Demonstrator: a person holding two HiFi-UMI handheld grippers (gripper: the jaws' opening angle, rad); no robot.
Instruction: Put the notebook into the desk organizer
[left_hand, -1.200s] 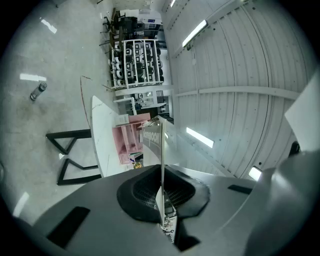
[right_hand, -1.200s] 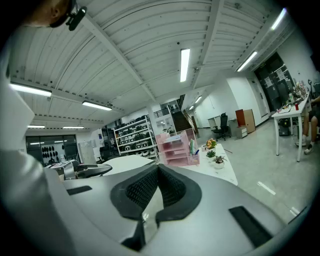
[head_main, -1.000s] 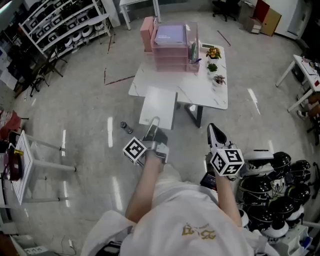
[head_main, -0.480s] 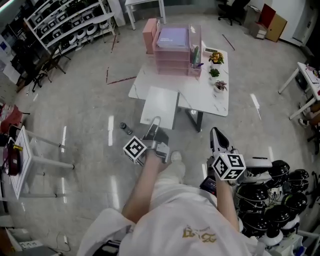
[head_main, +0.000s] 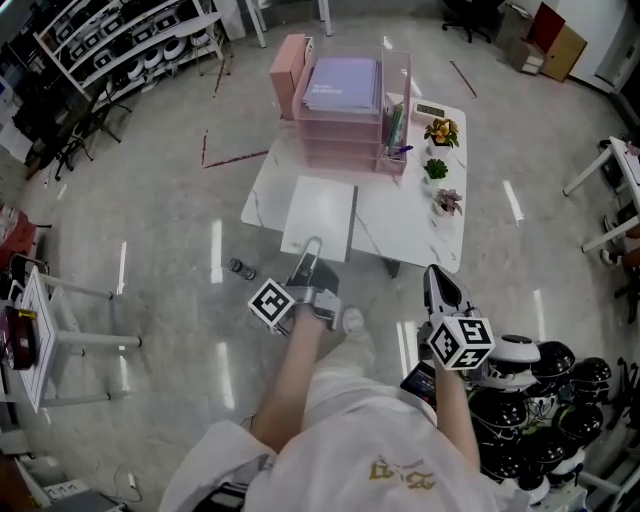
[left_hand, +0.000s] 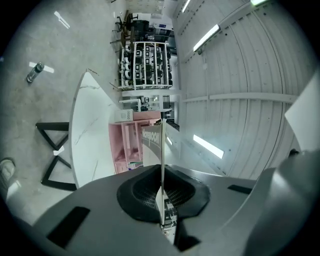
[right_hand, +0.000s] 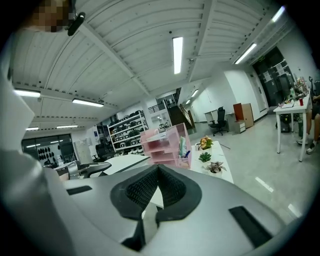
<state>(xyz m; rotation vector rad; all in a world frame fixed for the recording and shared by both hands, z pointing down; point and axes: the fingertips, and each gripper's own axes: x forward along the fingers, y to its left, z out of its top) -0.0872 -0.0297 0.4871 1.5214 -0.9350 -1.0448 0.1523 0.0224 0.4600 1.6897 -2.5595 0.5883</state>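
The notebook (head_main: 320, 218) is clamped by its near edge in the left gripper (head_main: 309, 262) jaws, with its long axis aimed at the desk organizer (head_main: 345, 130) straight ahead. The right gripper (head_main: 437, 283) jaws are closed on nothing.

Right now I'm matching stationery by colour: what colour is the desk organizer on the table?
Pink. The desk organizer shows best in the head view.

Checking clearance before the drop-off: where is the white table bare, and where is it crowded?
Bare: the table front, between the notebook held in the left gripper and the three small plants along the right edge. Crowded: the back, filled by the pink desk organizer.
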